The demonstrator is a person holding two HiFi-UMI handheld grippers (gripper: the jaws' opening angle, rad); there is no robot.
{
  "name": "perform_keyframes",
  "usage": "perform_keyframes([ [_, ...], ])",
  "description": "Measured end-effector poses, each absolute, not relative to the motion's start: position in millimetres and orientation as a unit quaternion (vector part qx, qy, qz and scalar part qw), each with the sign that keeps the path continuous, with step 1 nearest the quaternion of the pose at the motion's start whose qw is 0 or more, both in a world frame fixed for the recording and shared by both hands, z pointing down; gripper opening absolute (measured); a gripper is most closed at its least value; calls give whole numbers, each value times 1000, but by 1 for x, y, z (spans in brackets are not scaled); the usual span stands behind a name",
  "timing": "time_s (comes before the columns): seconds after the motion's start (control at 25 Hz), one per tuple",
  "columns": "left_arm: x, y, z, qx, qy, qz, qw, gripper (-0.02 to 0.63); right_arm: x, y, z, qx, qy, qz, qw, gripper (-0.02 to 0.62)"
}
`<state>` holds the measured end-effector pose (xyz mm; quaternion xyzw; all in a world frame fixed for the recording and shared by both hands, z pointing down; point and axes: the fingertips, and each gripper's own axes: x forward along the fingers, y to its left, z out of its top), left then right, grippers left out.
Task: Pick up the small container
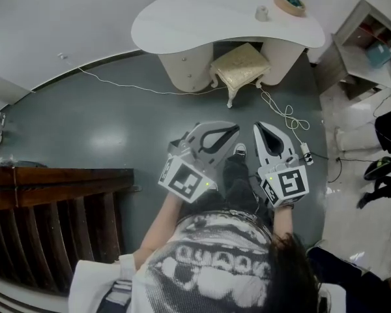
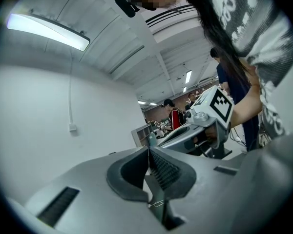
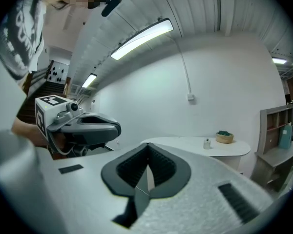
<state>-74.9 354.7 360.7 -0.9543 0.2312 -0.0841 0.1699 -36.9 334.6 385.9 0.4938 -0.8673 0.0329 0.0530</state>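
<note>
The small container (image 1: 262,12), a pale little cup, stands on the white curved table (image 1: 202,18), far ahead of both grippers. In the right gripper view the small container (image 3: 207,143) shows beside a wicker bowl (image 3: 224,137). My left gripper (image 1: 234,128) and right gripper (image 1: 258,126) are held side by side in front of the person's body, above the grey floor. Each has its jaws shut with nothing between them. The left gripper's (image 2: 148,150) own view looks at a white wall. The right gripper (image 3: 147,145) points toward the table.
A cushioned stool (image 1: 240,69) stands under the table's front edge. A white cable (image 1: 150,87) and a power strip (image 1: 306,154) lie on the floor. A dark wooden railing (image 1: 52,194) is at the left, a shelf unit (image 1: 371,38) at the right. People (image 2: 175,116) stand in the distance.
</note>
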Motion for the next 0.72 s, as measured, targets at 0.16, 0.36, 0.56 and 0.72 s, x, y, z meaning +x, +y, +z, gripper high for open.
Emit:
perform_keyframes([
  [0.16, -47, 309, 359, -953, 230, -91, 175, 5, -10, 286, 386, 490, -870, 35, 50, -5],
  [0.36, -6, 246, 350, -950, 232, -98, 183, 5, 27, 220, 377, 482, -874, 28, 57, -3],
  [0.56, 28, 197, 340, -947, 236, -106, 192, 5, 57, 166, 370, 473, -879, 31, 53, -5],
  [0.72, 47, 164, 346, -943, 244, -122, 189, 5, 77, 130, 373, 465, -883, 36, 47, -5],
])
